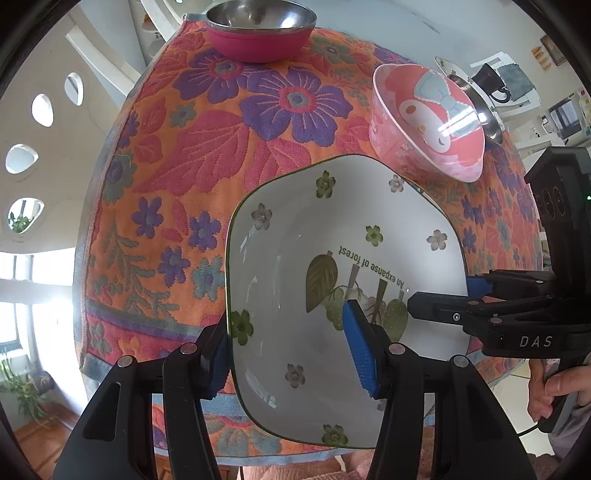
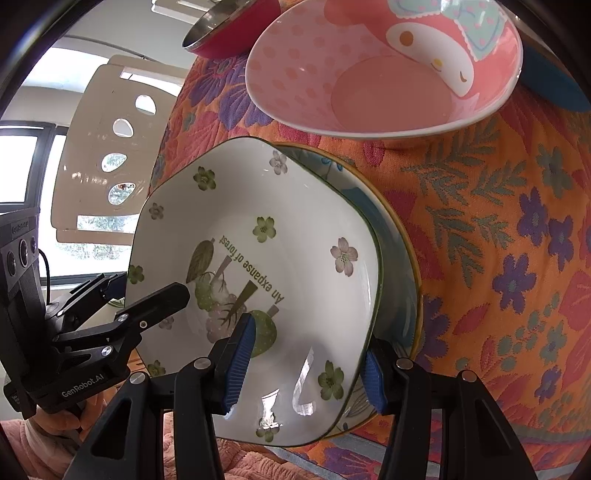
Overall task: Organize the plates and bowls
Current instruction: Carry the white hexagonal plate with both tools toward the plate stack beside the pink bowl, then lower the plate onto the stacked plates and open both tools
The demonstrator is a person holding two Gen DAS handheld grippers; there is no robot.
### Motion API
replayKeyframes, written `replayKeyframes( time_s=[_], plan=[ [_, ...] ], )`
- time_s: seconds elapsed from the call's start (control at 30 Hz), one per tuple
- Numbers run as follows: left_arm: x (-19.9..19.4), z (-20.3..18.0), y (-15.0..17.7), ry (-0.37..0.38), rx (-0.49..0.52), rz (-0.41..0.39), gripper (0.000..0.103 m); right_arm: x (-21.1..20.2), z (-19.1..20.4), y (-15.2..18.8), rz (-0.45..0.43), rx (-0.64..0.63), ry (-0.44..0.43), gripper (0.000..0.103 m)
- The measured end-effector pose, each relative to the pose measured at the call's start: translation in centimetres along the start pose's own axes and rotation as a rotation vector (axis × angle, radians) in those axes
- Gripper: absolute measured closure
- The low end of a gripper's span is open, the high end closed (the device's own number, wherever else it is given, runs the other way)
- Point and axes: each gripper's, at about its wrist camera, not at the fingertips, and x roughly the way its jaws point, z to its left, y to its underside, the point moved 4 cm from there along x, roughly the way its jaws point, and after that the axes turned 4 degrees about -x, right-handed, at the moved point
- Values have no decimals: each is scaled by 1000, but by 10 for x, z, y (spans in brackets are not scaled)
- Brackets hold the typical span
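Note:
A white square plate with green flowers and the words "An expanse of forest" (image 1: 295, 258) (image 2: 295, 229) lies at the near table edge on a round blue-and-yellow-rimmed plate (image 2: 399, 258). My left gripper (image 1: 291, 350) straddles its left rim, one blue pad inside, one outside. My right gripper (image 2: 306, 365) straddles its right rim the same way and shows in the left wrist view (image 1: 439, 299). Whether either pair of pads presses the rim is unclear. A pink cartoon bowl (image 1: 428, 118) (image 2: 384, 70) sits behind the plates.
A steel bowl with a magenta outside (image 1: 258, 29) (image 2: 221, 33) stands at the far side of the floral tablecloth (image 1: 221, 147). A steel dish (image 1: 480, 107) lies behind the pink bowl. A white chair (image 2: 103, 147) stands beside the table.

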Motion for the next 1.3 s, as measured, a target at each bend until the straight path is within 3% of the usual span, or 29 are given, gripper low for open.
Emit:
replayKeyframes(
  time_s=[0.37, 0.53, 0.7, 0.87, 1.3],
  plan=[
    [2, -1, 0, -25, 0, 12, 52, 3, 2, -3, 24, 17, 25, 51],
    [16, 10, 8, 12, -77, 85, 52, 8, 2, -4, 42, 6, 45, 51],
    [15, 2, 9, -23, -45, 67, 52, 4, -5, -6, 35, 15, 55, 51],
    [13, 7, 9, -4, -78, 68, 52, 7, -2, -7, 54, 0, 57, 51],
    [10, 15, 1, -36, -120, 77, 52, -4, -10, -4, 69, -28, 61, 51]
  ],
)
